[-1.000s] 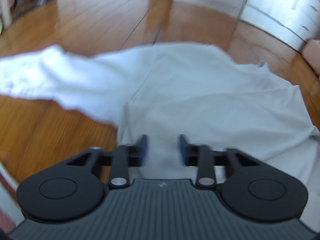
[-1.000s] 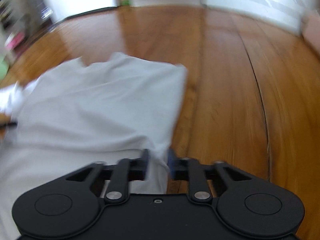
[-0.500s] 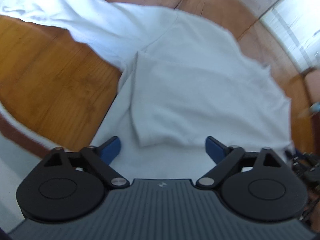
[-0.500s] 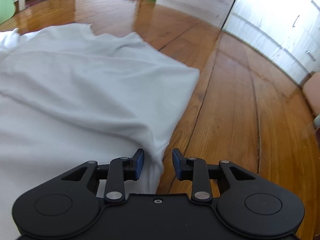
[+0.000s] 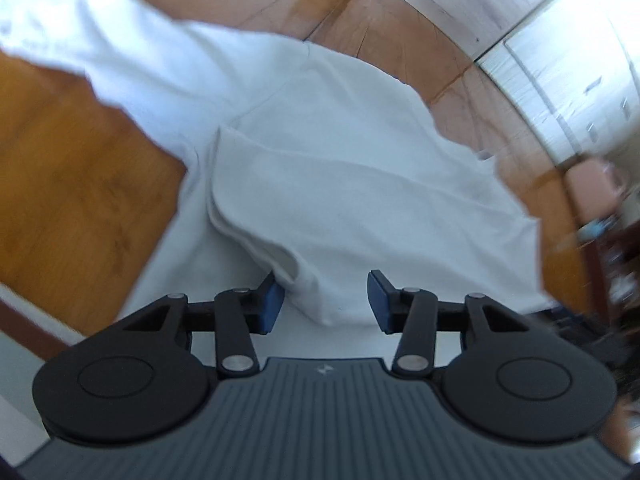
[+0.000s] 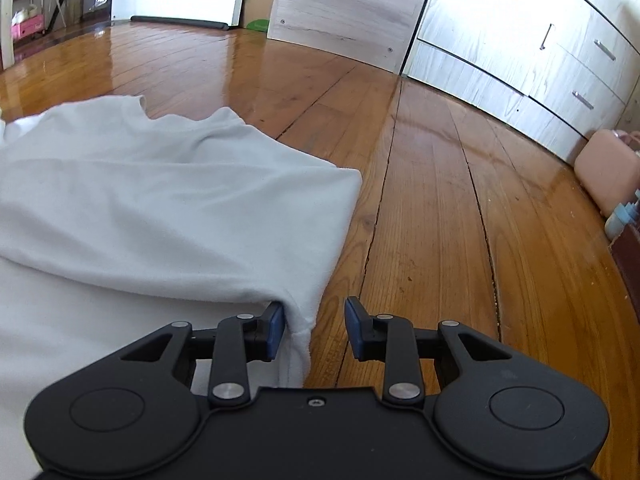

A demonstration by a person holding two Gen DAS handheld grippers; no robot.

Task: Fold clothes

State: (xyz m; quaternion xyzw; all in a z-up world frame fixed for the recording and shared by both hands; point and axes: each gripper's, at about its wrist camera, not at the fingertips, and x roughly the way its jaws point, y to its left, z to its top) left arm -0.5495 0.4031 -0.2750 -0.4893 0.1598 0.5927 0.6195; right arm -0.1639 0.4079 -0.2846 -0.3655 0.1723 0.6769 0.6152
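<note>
White shirt [image 5: 360, 184] lies on the wooden floor [image 6: 440, 208]; the left tool [image 5: 325, 302] is closing around its folded corner, the right tool [image 6: 316, 330] apart at the edge. Both should pinch every layer before lifting.

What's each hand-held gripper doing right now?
Left hand-held gripper: closing around a fold of the white shirt, pads not yet pressing.
Right hand-held gripper: open, shirt edge between jaws.

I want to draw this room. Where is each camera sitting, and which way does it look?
Left wrist: on the left hand-held gripper, looking down its closing fingers at the white shirt bunched between them.
Right wrist: on the right hand-held gripper, looking across the wooden floor toward the drawers, shirt edge between its fingers.
Both show the shirt, floor and drawers.
</note>
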